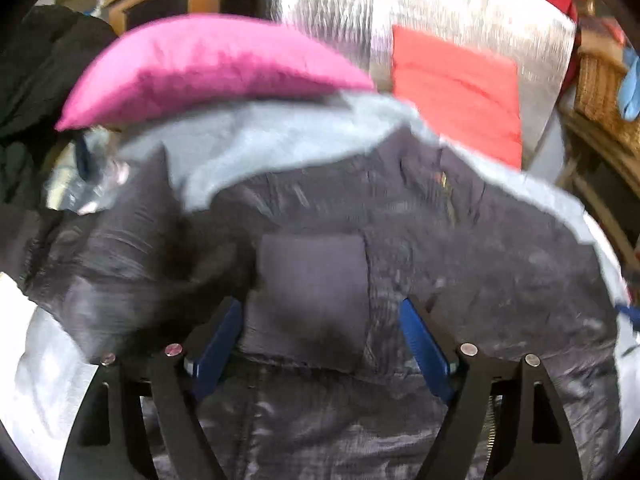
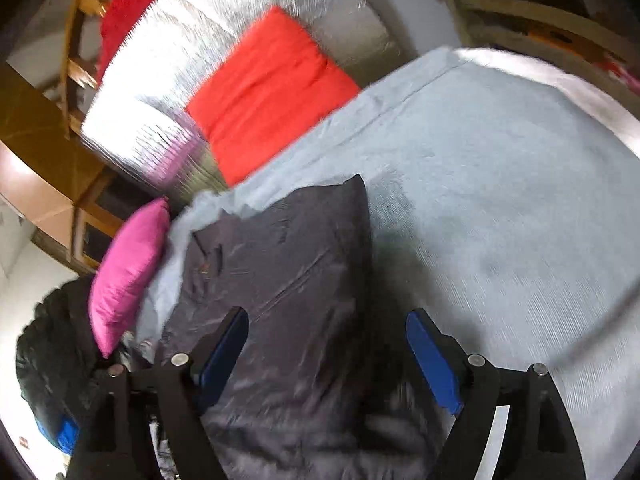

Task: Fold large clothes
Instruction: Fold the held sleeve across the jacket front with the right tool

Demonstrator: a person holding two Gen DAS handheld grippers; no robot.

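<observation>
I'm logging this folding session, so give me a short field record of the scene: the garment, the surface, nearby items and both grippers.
garment: dark jacket, lying on the bed, shiny and creased
surface: light blue bed cover
nearby: pink cushion at the jacket's far edge; red cushion against a silver padded panel
left gripper: open above the jacket, nothing gripped
right gripper: open above the jacket's edge, nothing gripped

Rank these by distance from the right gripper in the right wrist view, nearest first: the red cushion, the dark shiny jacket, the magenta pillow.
Measured from the right gripper:
1. Dark shiny jacket, right between the open fingers.
2. Magenta pillow, off to the left at the jacket's edge.
3. Red cushion, farthest, up against the silver backrest.
</observation>
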